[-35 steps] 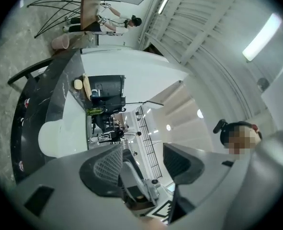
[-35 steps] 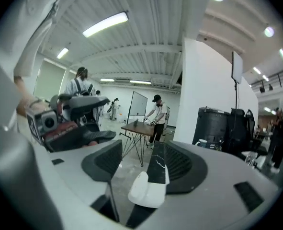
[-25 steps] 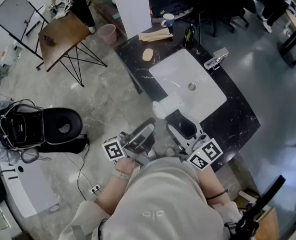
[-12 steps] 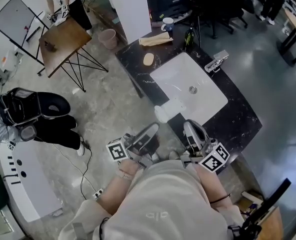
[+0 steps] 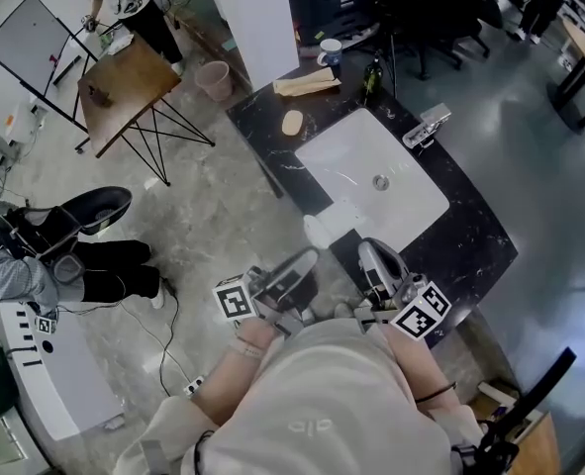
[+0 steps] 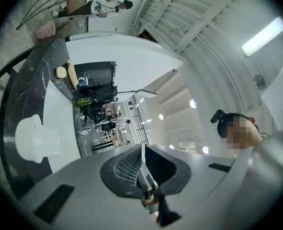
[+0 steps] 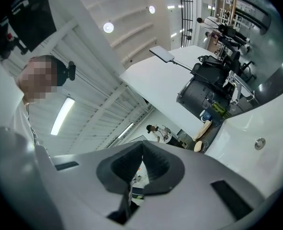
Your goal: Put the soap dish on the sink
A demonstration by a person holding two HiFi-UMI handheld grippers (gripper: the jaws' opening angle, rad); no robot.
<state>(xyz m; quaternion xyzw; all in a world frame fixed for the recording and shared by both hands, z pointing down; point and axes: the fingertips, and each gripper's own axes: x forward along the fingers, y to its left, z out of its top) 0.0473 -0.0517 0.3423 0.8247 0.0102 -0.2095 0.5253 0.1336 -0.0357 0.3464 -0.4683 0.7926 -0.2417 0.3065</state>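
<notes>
At the near corner of a black marble tabletop (image 5: 475, 250), a white soap dish (image 5: 324, 224) sits just ahead of both pairs of tongs. It lies between their tips, nearer the left pair, against the edge of the white sink (image 5: 411, 211). Whether it rests on the rim or on the stone beside it is hard to tell from above. The left tongs (image 5: 305, 257) have just been closing and now stand clenched with nothing between them. The right tongs (image 5: 371, 250) are also clenched on nothing, and both point slightly upward, over the dish and not at it.

The dish is a pale, blocky moulding with rounded corners and a raised edge, plain white like the basin behind it. It looks rigid and light, probably plastic or glazed ceramic, so it is likely slick under the pads and could chip if dropped on the stone. A grip across its two opposite side walls, low on the body, seems safest.

Well beyond the tongs are a tan bar of soap (image 5: 292, 122) and, across the basin, the faucet (image 5: 426, 122).
</notes>
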